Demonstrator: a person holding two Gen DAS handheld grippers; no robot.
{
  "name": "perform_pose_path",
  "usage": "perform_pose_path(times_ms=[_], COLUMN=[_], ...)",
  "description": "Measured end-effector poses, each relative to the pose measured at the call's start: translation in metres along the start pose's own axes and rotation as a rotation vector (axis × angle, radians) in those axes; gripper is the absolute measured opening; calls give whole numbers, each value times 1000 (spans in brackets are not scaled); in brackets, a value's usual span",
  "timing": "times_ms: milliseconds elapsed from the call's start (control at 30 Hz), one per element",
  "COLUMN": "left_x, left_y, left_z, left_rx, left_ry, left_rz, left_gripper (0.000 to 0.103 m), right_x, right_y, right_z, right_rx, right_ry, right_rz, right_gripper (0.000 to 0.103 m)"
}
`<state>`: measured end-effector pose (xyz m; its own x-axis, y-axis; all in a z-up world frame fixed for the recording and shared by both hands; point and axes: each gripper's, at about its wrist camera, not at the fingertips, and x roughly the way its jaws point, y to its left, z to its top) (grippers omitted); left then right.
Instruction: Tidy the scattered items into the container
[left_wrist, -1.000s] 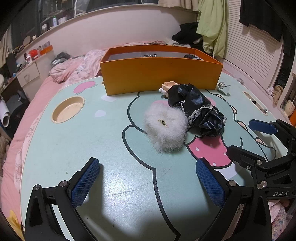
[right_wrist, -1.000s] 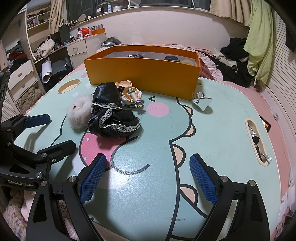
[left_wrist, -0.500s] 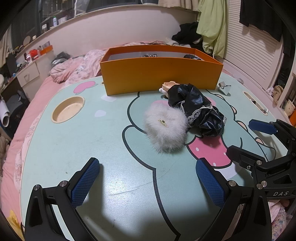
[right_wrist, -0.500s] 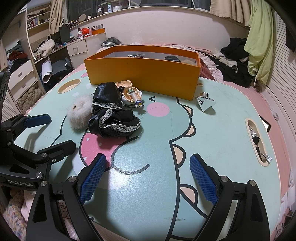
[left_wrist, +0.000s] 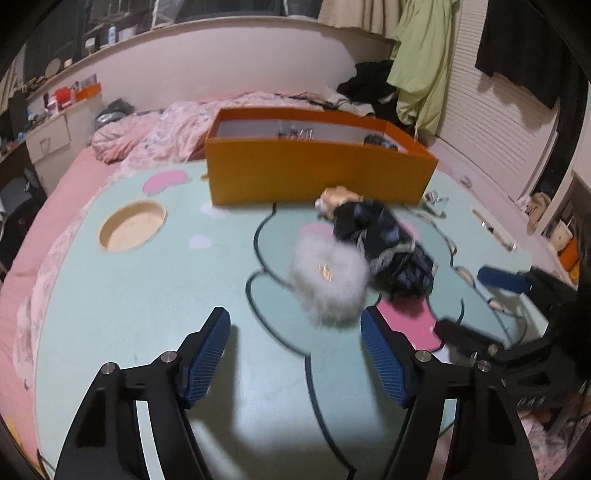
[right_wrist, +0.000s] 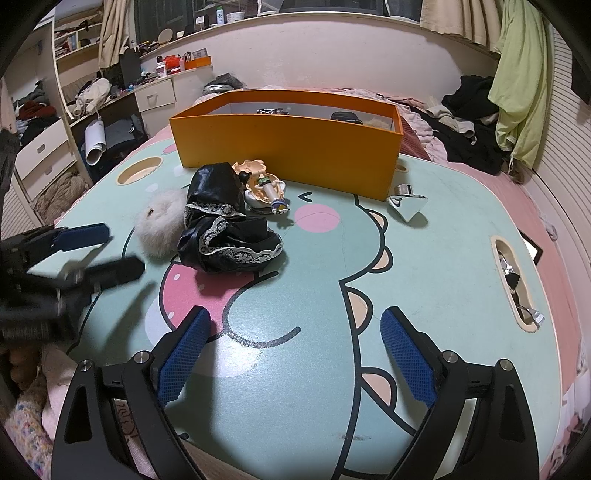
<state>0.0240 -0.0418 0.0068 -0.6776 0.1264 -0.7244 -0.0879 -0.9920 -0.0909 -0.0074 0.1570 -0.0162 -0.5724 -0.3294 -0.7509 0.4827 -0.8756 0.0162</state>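
Note:
An orange box (left_wrist: 317, 173) (right_wrist: 288, 147) stands at the far side of the cartoon-printed table, with a few items inside. In front of it lie a white fur puff (left_wrist: 328, 284) (right_wrist: 159, 225), a black lace-trimmed cloth (left_wrist: 391, 243) (right_wrist: 225, 229), a small doll figure (right_wrist: 264, 184) and a silver cone-shaped piece (right_wrist: 408, 203). My left gripper (left_wrist: 295, 317) is closing with nothing between its jaws. The puff lies just ahead of its fingertips, toward the right one. My right gripper (right_wrist: 295, 317) stands open and holds nothing, nearer the table's front edge.
The table has a round recess (left_wrist: 131, 225) at the left. A slot (right_wrist: 515, 284) holding small metal bits is at the right. Pink bedding and dark clothes lie behind the box. Drawers (right_wrist: 40, 155) stand off to the left.
My left gripper's jaws have drawn closer together and it has edged toward the fur puff, so its view is blurred. The right gripper has not moved.

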Motion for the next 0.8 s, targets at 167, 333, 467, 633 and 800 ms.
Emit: perform_pose_path(times_ms=[167, 333, 467, 633, 800], left_x=[12, 42, 39, 13, -9], left_y=[-14, -25, -28, -17, -15], left_z=[21, 31, 30, 19, -3], left_rx=[43, 105, 132, 75, 71], left_ry=[6, 82, 57, -3, -38], left_rz=[-52, -26, -67, -67, -35], left_gripper=[73, 38, 33, 33, 33], right_x=[0, 0, 0, 0, 0], right_y=[0, 0, 0, 1, 1], right_z=[0, 0, 0, 0, 0], right_rx=[0, 0, -3, -2, -1], right_ry=[0, 0, -1, 0, 0], right_rz=[0, 0, 0, 2, 2], right_gripper=[93, 93, 94, 94, 94])
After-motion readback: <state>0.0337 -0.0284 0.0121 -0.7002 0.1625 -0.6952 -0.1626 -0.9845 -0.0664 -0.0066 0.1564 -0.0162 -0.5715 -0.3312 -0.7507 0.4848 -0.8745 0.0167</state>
